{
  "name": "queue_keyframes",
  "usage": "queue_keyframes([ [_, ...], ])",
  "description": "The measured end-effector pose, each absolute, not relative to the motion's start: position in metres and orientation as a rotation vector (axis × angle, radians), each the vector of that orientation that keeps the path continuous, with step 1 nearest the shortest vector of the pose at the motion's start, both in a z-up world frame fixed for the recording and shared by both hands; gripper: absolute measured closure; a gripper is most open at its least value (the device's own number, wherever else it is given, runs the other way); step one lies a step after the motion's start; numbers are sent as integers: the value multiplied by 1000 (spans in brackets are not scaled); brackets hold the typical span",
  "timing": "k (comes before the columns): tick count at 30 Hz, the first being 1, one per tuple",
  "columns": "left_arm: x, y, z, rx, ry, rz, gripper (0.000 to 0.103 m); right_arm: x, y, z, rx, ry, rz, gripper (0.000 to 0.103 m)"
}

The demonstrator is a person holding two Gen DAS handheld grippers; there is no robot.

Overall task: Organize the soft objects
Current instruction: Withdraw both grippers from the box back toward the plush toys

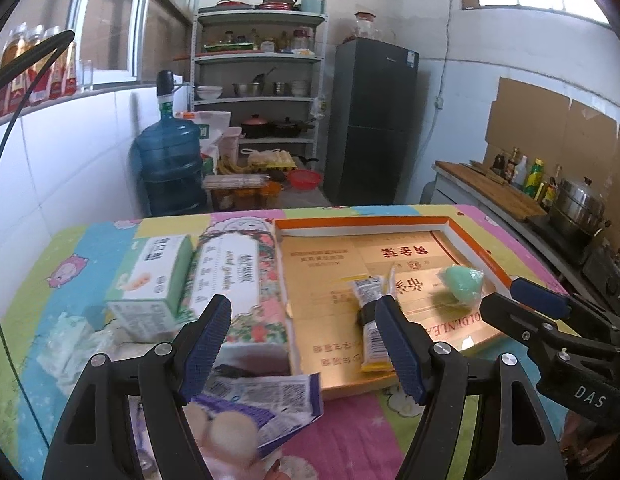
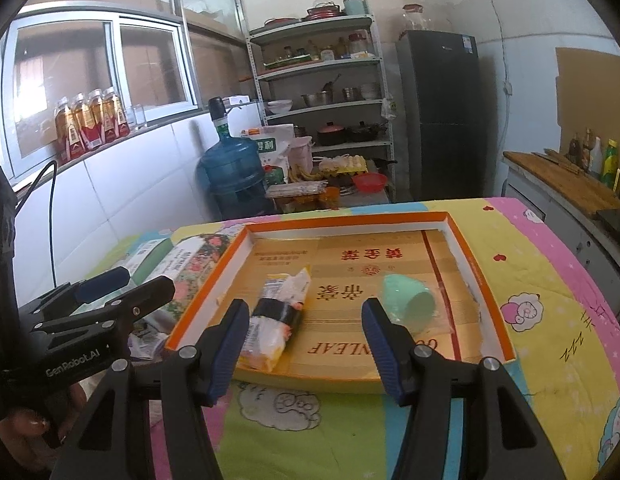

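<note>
On the desk (image 2: 550,280), under a bright cartoon cloth, a shallow orange-rimmed tray (image 2: 486,280) sits in the middle. Just left of it a long floral box (image 1: 237,280) lies along its side, and a green-and-white carton (image 1: 153,280) stands beside that. Crumpled clear wrap (image 1: 69,344) lies nearer the left edge.

In the tray are two soft things, well apart: a yellow-and-white snack pack (image 2: 277,312) with a black band toward the left, and a mint-green sponge (image 2: 408,300) in clear film toward the right. The tray floor is printed with red Chinese characters and, upside down, "GOLDENLEAF".

The left gripper (image 1: 305,344) has its fingers wide apart, closed on nothing; a purple-and-white pouch (image 1: 265,412) lies just under the left finger, outside the tray's near corner. The right gripper (image 2: 301,344) is likewise spread wide and empty, over the tray's near rim between pack and sponge. The grippers' bodies read "GenRobot.AI" and "DAS".
</note>
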State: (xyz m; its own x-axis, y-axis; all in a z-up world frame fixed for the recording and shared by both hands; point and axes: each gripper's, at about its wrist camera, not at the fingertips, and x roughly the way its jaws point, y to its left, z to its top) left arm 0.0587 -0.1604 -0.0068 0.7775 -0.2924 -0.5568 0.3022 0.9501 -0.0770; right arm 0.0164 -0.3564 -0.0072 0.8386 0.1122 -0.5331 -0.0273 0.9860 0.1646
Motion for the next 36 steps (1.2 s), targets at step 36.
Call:
queue_keyframes([
  [36, 16, -1, -15, -108, 563, -151, 27, -11, -237, -7, 66, 613, 241, 45],
])
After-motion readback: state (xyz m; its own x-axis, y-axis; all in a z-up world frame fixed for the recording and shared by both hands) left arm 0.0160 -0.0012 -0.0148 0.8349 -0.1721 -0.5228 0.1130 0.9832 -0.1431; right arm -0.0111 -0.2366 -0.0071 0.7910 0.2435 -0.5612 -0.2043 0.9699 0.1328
